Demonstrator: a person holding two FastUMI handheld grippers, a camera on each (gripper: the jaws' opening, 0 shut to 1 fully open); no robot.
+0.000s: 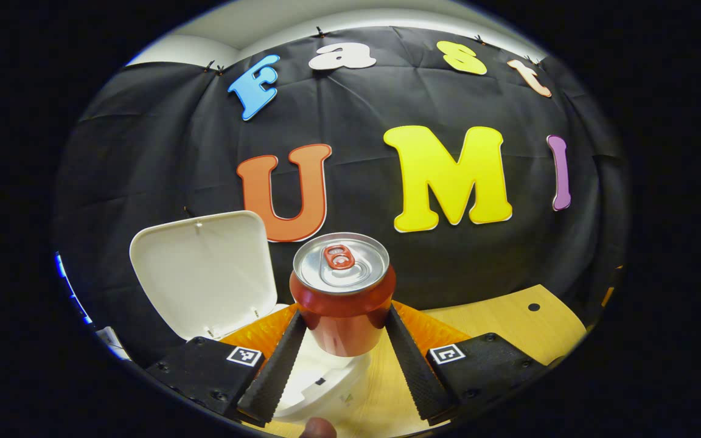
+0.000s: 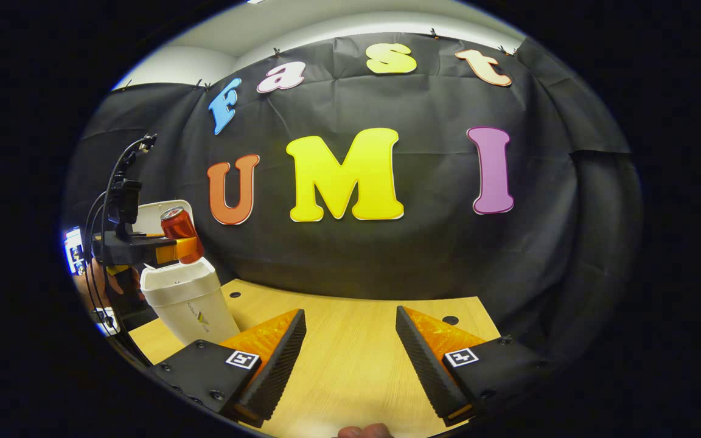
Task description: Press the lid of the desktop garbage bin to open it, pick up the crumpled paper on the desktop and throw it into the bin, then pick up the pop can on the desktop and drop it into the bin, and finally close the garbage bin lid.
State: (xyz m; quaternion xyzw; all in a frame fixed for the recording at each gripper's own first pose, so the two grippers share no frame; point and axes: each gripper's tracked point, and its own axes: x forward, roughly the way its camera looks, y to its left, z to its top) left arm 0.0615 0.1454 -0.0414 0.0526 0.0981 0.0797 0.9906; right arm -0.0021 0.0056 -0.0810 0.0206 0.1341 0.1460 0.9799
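The left gripper (image 1: 342, 340) clamps the upright red pop can (image 1: 342, 292) above the open bin (image 2: 187, 298), whose small logo seems illegible, near the surface's (image 2: 350, 359) left edge, while the right gripper (image 2: 350, 353) hovers spread and empty.

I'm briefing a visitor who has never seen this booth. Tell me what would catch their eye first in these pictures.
First, the red pop can clamped upright between the jaws of the left gripper, held above the open mouth of the white garbage bin. Next, the bin's lid, standing raised behind and to the left of the can. The right gripper hangs open over the bare wooden desktop.
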